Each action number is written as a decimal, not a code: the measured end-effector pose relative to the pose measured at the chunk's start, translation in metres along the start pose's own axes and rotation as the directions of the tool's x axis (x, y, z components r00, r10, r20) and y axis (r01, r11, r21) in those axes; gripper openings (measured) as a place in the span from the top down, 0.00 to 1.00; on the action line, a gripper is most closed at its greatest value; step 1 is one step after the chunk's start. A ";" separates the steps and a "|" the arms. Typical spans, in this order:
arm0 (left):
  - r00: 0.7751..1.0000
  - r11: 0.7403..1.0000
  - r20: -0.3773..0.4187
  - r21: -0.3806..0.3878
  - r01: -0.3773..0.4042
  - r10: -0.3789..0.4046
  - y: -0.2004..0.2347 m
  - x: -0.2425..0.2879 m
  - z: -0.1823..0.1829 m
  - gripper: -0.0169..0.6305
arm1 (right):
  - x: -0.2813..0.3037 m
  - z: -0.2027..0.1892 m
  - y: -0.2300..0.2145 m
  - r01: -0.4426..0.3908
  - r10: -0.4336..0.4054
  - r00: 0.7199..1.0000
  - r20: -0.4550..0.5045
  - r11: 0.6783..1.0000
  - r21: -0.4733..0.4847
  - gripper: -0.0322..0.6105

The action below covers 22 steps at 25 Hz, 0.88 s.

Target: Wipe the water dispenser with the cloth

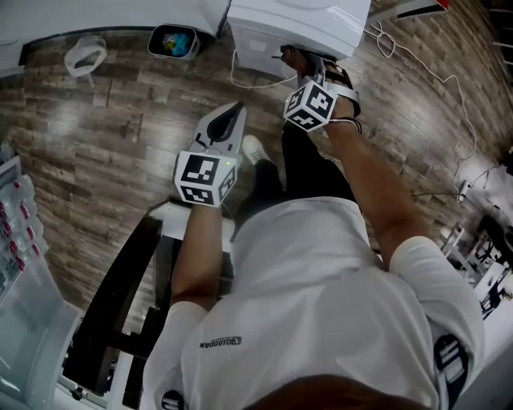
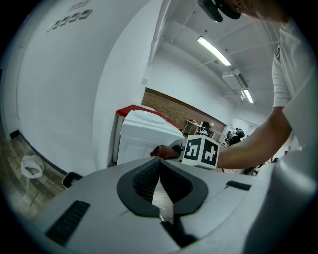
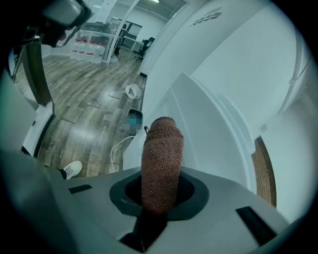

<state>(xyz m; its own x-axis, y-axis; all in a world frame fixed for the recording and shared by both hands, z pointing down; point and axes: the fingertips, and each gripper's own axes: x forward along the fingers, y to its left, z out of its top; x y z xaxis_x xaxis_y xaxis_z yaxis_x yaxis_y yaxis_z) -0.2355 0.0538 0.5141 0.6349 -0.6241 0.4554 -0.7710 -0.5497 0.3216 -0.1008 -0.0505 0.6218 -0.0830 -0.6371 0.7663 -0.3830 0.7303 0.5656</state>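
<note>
The white water dispenser (image 1: 304, 20) stands on the wood floor ahead of me. My right gripper (image 1: 298, 60) is shut on a brown knitted cloth (image 1: 289, 54), which it holds against the dispenser's front edge. In the right gripper view the cloth (image 3: 162, 154) stands up out of the right gripper (image 3: 161, 191) in a rolled wad, its tip at the dispenser's white top (image 3: 208, 124). My left gripper (image 1: 238, 110) hangs lower and to the left, over the floor, shut with nothing in it. In its own view the left gripper (image 2: 159, 164) points toward the dispenser (image 2: 141, 136) and the cloth (image 2: 164, 151).
A black bin (image 1: 172, 42) with blue contents and a white bag ring (image 1: 84, 54) lie by the wall left of the dispenser. White cables (image 1: 421, 68) trail over the floor on the right. A dark bench (image 1: 120, 304) and a bottle rack (image 1: 16, 216) stand at lower left.
</note>
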 end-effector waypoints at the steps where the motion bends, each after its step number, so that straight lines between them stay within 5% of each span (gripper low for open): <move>1: 1.000 1.000 -0.003 -0.005 -0.003 0.003 0.001 0.001 -0.002 0.99 | 0.006 -0.001 0.005 -0.009 0.009 1.000 -0.005 1.000 0.003 0.85; 22: 0.994 0.987 -0.076 -0.130 -0.091 0.082 0.024 -0.006 -0.054 0.99 | 0.125 -0.046 0.095 -0.180 0.191 0.970 -0.147 0.980 0.089 0.85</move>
<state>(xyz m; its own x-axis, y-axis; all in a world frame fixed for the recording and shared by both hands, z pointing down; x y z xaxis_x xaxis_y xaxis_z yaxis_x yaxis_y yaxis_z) -0.2601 0.0746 0.5643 0.5641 -0.6230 0.5418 -0.8256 -0.4139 0.3836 -0.1056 -0.0496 0.7857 -0.0184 -0.4422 0.8967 -0.4423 0.8079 0.3893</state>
